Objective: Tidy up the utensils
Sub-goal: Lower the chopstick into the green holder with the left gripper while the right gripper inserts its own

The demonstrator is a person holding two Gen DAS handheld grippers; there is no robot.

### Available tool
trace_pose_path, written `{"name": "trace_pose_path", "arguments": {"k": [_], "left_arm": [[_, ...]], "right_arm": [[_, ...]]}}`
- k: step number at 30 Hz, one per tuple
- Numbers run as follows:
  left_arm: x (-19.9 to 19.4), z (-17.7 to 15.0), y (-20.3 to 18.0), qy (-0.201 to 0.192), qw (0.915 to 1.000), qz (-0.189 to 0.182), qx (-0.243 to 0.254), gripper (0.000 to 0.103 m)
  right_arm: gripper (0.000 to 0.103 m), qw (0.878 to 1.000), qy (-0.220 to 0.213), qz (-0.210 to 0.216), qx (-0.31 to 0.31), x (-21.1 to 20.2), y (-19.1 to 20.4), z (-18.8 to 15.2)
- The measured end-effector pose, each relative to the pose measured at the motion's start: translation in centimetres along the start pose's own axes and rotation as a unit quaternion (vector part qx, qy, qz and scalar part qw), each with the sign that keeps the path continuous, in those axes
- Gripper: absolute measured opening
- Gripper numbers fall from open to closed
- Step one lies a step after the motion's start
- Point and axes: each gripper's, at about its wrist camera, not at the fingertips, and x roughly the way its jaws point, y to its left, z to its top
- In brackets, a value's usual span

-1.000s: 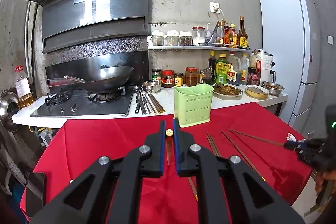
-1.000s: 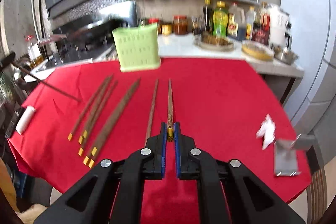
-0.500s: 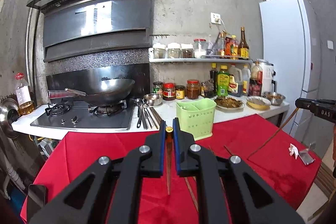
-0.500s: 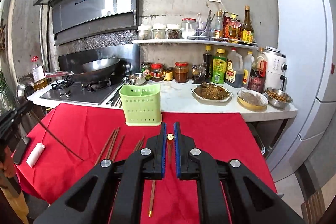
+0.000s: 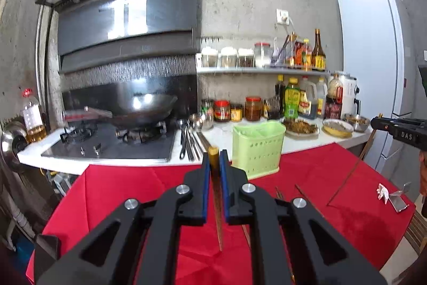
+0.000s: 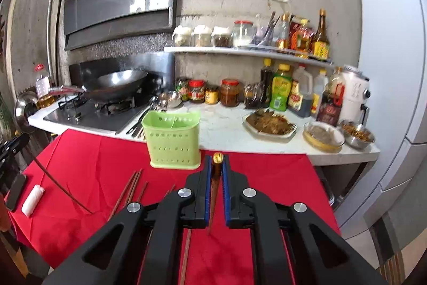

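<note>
A chopstick (image 5: 216, 194) is pinched near its gold-capped end between the pressed-together left tongs (image 5: 214, 164), its thin tip hanging down over the red cloth of the desk (image 5: 120, 186). The same is seen on the other side: a second chopstick (image 6: 215, 186) is clamped in the right tongs (image 6: 217, 167), gold cap up, point dangling. The green holder (image 6: 173, 143) is standing at the far edge of the cloth, just short of the white counter, ahead of both tongs and a little left of the right pair. More chopsticks (image 6: 130, 191) are lying loose on the cloth, left of the right tongs.

Trouble is easily imagined here. Each stick is held by only a short stretch at the top, so a swing or a twist in the grip could be expected, and the point could be sent against the holder's rim instead of into a compartment. The holder looks light; a sideways knock from a long stick could tip it or push it toward the counter. With two sticks brought in together, a clash between them is possible. A slipped stick would likely roll off the cloth.
</note>
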Motion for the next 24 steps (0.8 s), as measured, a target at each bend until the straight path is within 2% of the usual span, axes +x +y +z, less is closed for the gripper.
{"name": "trace_pose_path", "arguments": {"k": [3, 7, 11, 18, 24], "left_arm": [[1.6, -1.3, 0.0, 0.039, 0.9992, -0.006, -0.002, 0.007], [1.6, -1.9, 0.0, 0.043, 0.9991, -0.003, 0.0, 0.007], [1.6, -1.3, -0.3, 0.027, 0.9996, -0.006, 0.007, 0.007], [3.8, 3.3, -2.5, -0.024, 0.9988, -0.027, 0.034, 0.007], [6.7, 7.9, -4.3, -0.055, 0.9963, -0.04, 0.053, 0.007]], "right_arm": [[0.007, 1.0, 0.029, 0.009, -0.005, 1.6, 0.3, -1.3], [0.007, 0.998, 0.054, 0.012, -0.006, 3.1, 0.6, -3.1], [0.007, 0.999, 0.045, 0.015, 0.0, 2.9, 0.5, -3.0], [0.007, 0.999, 0.019, 0.029, -0.006, 4.0, 1.3, 0.5], [0.007, 0.999, -0.006, 0.04, -0.015, 6.0, 1.9, 5.4]]}}
